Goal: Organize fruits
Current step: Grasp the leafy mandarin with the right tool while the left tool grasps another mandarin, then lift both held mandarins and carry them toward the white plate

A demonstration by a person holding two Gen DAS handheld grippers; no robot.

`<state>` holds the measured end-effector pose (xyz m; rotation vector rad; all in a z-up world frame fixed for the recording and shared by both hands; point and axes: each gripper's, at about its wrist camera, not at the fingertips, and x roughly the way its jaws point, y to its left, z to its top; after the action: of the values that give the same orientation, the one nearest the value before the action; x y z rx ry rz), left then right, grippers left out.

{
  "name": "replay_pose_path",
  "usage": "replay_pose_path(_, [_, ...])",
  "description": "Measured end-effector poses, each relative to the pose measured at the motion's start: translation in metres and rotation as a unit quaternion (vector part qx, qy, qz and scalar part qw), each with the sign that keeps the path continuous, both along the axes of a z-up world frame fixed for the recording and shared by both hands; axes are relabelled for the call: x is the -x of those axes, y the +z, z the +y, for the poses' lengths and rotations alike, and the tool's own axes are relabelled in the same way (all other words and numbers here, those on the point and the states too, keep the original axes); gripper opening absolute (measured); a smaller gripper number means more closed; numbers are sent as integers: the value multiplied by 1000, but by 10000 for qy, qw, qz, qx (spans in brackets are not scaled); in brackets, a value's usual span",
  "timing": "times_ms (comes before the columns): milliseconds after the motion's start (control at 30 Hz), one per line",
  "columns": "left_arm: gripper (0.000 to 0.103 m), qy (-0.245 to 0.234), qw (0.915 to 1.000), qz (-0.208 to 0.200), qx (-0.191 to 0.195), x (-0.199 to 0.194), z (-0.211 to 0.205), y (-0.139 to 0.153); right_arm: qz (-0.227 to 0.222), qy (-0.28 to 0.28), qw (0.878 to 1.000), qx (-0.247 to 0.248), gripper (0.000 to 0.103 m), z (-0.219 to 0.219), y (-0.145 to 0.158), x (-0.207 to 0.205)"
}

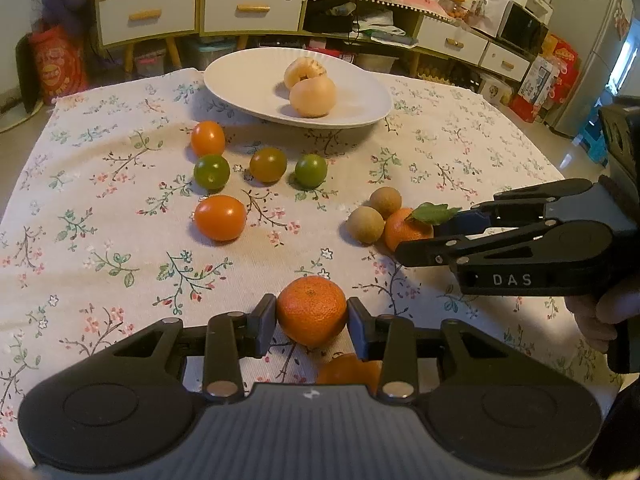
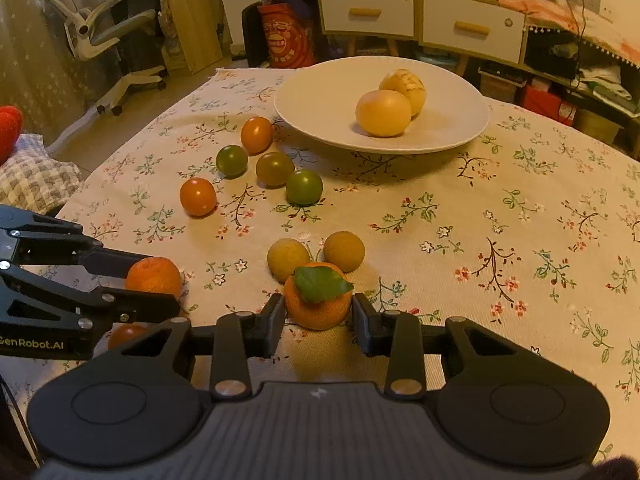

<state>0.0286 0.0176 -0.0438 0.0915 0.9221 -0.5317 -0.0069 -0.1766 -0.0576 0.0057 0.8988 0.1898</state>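
My left gripper [image 1: 311, 314] is shut on a plain mandarin [image 1: 311, 304], both pads pressed to its sides just above the floral cloth. In the right wrist view my right gripper [image 2: 318, 308] is shut on a mandarin with a green leaf [image 2: 316, 312]. Two brown longans [image 2: 288, 258] touch that mandarin from behind. A white plate [image 1: 240, 80] at the far side holds two pale yellow fruits [image 1: 312, 96]. Several cherry tomatoes, orange [image 1: 219, 217] and green [image 1: 211, 171], lie between the plate and the grippers. Another orange fruit [image 1: 348, 368] lies under my left gripper, partly hidden.
The floral tablecloth [image 2: 520, 220] covers the table. Cabinets with white drawers [image 1: 148, 14] stand behind it, and an office chair [image 2: 100, 40] is off to the left. A hand [image 1: 600, 312] holds the right gripper's handle.
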Motion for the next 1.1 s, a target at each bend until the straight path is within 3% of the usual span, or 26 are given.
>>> replay_pose_path(633, [21, 94, 9998, -140, 55, -6, 0, 7, -18, 25, 10000, -4, 31, -1, 10, 2])
replay_pose_path(1100, [21, 41, 9999, -97, -16, -4, -3, 2, 49, -18, 9999, 91, 43, 2, 2, -3])
